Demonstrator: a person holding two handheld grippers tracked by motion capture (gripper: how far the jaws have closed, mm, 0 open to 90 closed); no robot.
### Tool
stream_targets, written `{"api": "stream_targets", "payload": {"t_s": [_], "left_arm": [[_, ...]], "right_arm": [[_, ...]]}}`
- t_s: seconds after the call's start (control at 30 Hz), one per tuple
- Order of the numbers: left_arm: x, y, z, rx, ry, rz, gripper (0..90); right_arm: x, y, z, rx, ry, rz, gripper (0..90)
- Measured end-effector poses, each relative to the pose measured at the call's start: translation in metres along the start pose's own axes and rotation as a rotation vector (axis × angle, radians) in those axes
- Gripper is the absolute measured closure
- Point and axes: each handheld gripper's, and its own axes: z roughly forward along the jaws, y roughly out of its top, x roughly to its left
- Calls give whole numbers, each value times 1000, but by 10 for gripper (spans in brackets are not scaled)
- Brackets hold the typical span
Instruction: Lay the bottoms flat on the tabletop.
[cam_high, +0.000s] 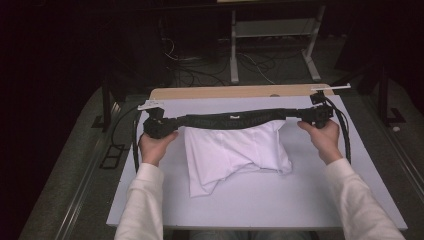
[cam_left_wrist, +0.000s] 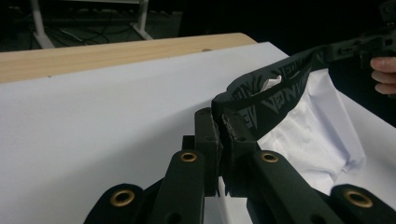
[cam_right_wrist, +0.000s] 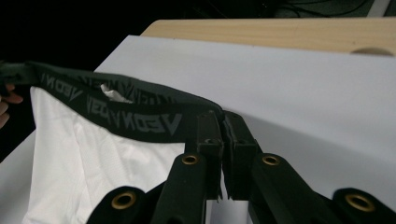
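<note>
- At the left of the high view, the left gripper (cam_high: 159, 125) is clenched on one end of the black waistband (cam_high: 235, 119) of a pair of white underwear (cam_high: 232, 150); the person's left hand (cam_high: 155, 147) holds it from below.
- In the left gripper view, the jaws stand pressed together on the waistband (cam_left_wrist: 261, 100), which runs away to the upper right of the frame.
- The waistband is stretched taut, its long axis running left to right across the middle of the high view, above the white table cover (cam_high: 280, 200).
- The white fabric hangs below the band, rumpled, its lower edge resting on the cover.
- At the right, the right gripper (cam_high: 314, 116) is clenched on the band's other end, with the right hand (cam_high: 325, 137) under it.
- In the right gripper view, the closed jaws pinch the waistband (cam_right_wrist: 126, 112), which leads off to the left of the frame.
</note>
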Motion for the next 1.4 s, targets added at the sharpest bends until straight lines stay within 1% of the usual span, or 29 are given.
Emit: {"api": "stream_targets", "payload": {"t_s": [0.03,0.07,0.13,0.17,0.2,0.27,0.37,0.4,0.47,0.5,0.57,0.63,0.7,0.73,0.77,0.8,0.83,0.87,0.93,1.0,1.07,1.13,1.2,1.23,1.27,1.3,1.33,1.37,1.4], "left_arm": [[2,5,1,22,18,10,853],[2,5,1,22,18,10,853],[4,14,3,36,38,20,853],[5,20,3,36,45,26,854],[6,25,3,34,50,27,854],[8,40,5,31,60,32,854],[11,60,9,27,87,63,854],[13,66,11,25,93,73,854],[18,76,15,13,105,90,854],[20,78,18,9,114,91,854],[30,82,28,-9,138,81,854],[37,82,35,-2,160,76,854],[44,83,43,1,187,77,854],[48,83,47,-2,193,69,855],[51,83,49,-1,198,57,855],[56,83,54,-4,202,31,855],[59,82,57,-11,201,13,855],[61,83,60,-7,201,9,855],[64,83,67,3,205,16,855],[66,85,73,8,209,16,855],[67,87,77,4,215,16,855],[67,91,81,7,211,9,855],[67,93,85,18,212,17,855],[68,93,88,8,207,-2,828],[69,92,89,-3,201,-27,828],[74,89,92,-7,191,-89,742],[76,86,93,2,187,-122,659],[78,81,96,21,186,-144,654],[78,75,97,32,193,-140,619]], "right_arm": [[-1,13,5,1,-1,4,855],[-1,17,7,-2,-2,4,854],[-1,28,10,-6,-8,4,855],[-1,34,11,-10,-9,9,854],[-1,34,11,-10,-9,9,854],[-1,45,13,-19,-13,18,854],[-3,59,15,-26,-29,27,855],[-6,70,19,-34,-36,34,855],[-10,78,26,-34,-30,34,855],[-10,78,26,-34,-30,34,855],[-16,83,34,-33,-31,35,855],[-22,86,42,-32,-33,53,855],[-27,88,50,-12,-53,52,855],[-29,89,53,0,-71,58,855],[-32,91,56,-1,-78,83,855],[-33,92,57,-7,-75,99,855],[-34,94,60,-12,-78,114,858],[-34,96,61,-1,-94,115,858],[-34,101,62,17,-125,120,858],[-36,103,60,8,-132,133,858],[-38,107,59,6,-141,129,858],[-38,110,59,0,-148,123,858],[-41,113,60,-1,-153,127,850],[-46,112,61,-29,-129,156,793],[-46,112,61,-29,-129,156,793],[-48,110,63,-37,-118,173,708],[-54,106,68,-9,-107,215,646],[-57,102,71,20,-107,236,618],[-59,95,75,44,-109,234,621]]}}
